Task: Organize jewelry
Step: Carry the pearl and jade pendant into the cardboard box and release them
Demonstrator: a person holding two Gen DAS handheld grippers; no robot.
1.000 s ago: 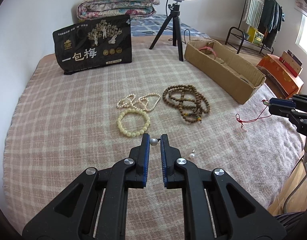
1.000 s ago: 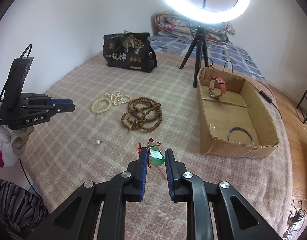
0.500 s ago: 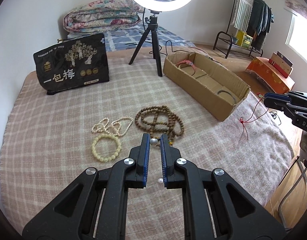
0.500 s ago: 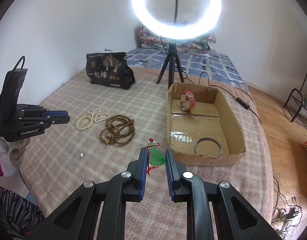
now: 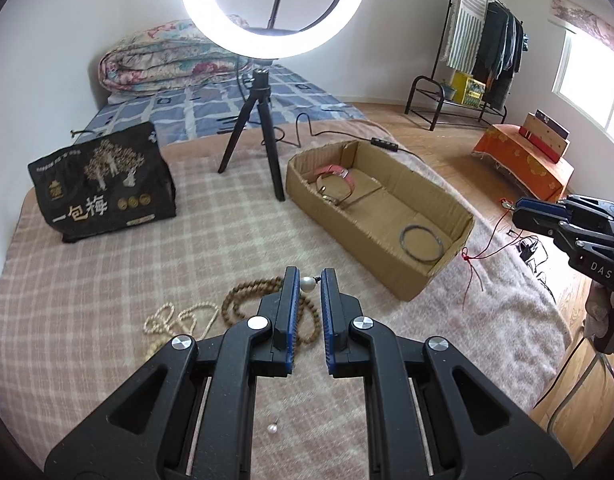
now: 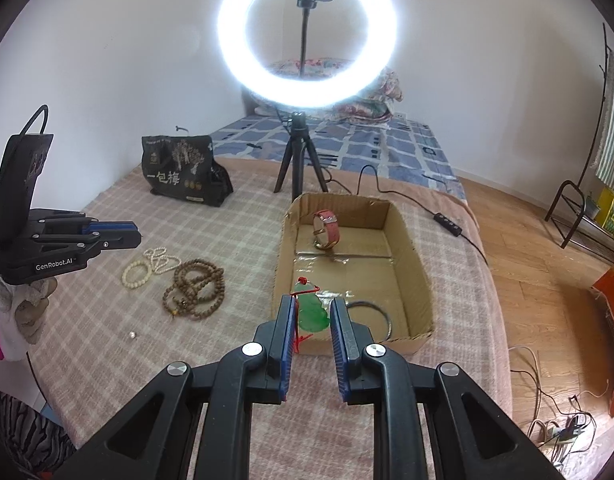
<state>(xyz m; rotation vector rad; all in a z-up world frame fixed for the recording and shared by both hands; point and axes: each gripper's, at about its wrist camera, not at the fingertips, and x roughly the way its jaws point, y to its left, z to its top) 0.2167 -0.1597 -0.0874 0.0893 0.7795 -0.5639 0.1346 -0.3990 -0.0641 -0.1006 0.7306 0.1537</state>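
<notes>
White walls (image 6: 107, 60) close the room at twelve o'clock, where a lit ring light (image 6: 307, 36) on a black tripod (image 6: 297, 156) stands on a bed with a checked blanket (image 5: 107, 280). A folded floral quilt (image 5: 159, 56) lies behind it. At two o'clock, a clothes rack (image 5: 483, 48) stands on the wooden floor (image 6: 547, 280) near a bright window (image 5: 595, 76).
</notes>
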